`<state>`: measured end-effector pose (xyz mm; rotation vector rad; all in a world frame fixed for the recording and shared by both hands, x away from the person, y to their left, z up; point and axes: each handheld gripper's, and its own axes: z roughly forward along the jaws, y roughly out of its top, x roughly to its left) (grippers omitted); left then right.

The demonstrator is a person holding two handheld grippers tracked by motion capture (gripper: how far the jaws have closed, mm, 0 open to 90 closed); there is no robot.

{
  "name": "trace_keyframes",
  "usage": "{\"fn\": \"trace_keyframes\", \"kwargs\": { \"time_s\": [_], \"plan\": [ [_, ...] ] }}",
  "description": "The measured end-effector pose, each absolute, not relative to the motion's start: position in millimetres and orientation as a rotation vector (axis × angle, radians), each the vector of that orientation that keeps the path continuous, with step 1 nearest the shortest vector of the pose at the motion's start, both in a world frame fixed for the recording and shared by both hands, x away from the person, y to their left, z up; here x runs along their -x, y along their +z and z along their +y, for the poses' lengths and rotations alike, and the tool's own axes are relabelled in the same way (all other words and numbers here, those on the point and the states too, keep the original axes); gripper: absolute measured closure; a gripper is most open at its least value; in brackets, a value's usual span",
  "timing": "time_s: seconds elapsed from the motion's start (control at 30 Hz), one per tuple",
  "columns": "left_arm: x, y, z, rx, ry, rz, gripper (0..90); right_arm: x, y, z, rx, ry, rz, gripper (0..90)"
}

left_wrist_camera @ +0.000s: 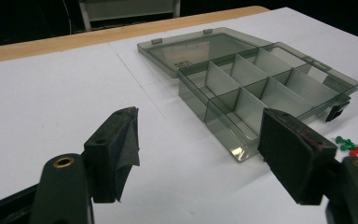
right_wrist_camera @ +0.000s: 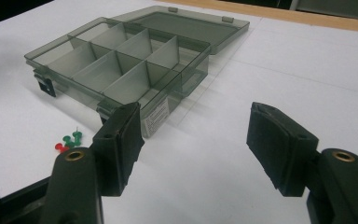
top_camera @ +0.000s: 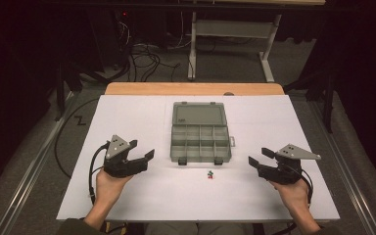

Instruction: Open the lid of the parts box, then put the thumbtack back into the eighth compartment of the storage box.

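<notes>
Left tongs (top_camera: 144, 149) and right tongs (top_camera: 261, 156) wide open, empty, smoky clear-plastic compartment box (top_camera: 200, 142), small pushpins (top_camera: 209, 174)

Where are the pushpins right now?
In the high view the pushpins lie loose on the white table, just in front of the open organizer box, between the two grippers and nearer the right one.

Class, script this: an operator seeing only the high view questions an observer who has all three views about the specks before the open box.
Operator: What are those specks before the box?
Observer: Push pins; the left gripper view shows green ones and a red one.
Operator: Anything in the compartments?
Observer: No, the right gripper view shows them bare.
Operator: Any marking on the box?
Observer: A white label on its side wall, right gripper view.
</notes>
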<state>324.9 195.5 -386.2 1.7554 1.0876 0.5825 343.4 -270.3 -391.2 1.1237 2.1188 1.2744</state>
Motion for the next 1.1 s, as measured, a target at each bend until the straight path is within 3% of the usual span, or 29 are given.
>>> {"fn": "trace_keyframes", "kwargs": {
  "time_s": [1.1],
  "plan": [
    [-308.2,-407.1,215.8,-1.639,0.609,1.129,26.0,-338.5,-405.9,-272.1,-1.099,1.288,2.092,33.0]
  ]
}}
